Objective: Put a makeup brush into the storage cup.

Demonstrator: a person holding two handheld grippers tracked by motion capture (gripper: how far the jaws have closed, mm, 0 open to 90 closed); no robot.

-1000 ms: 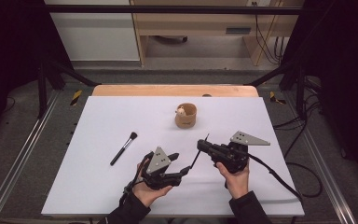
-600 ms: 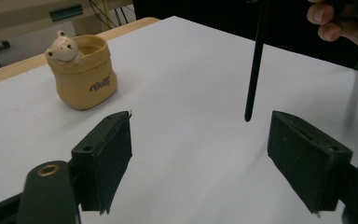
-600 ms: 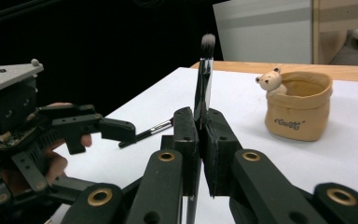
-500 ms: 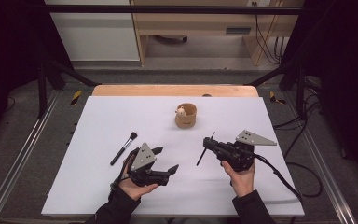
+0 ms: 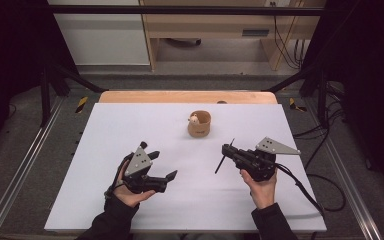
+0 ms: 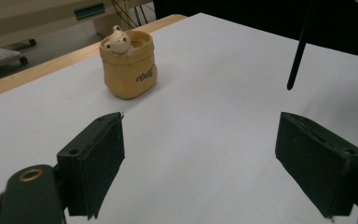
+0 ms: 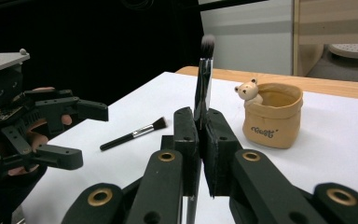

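- Brush [image 7: 203,79] stood pinched upright in our right gripper [image 5: 228,150], right of centre.
- Our left gripper [image 5: 162,167] had drawn left since the earlier frame, its jaws just opened wide with nothing between them.
- Our right gripper view revealed a second brush [image 7: 133,134] lying flat; our high view hid most of it behind that hand.
- Bear pot [image 5: 199,124] sat farther back.

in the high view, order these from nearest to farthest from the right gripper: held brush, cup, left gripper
1. held brush: clamped in the right gripper, slanting out at its tip.
2. cup: further back on the table, near the middle.
3. left gripper: across the table to the left, jaws open, just widened, nothing between them.
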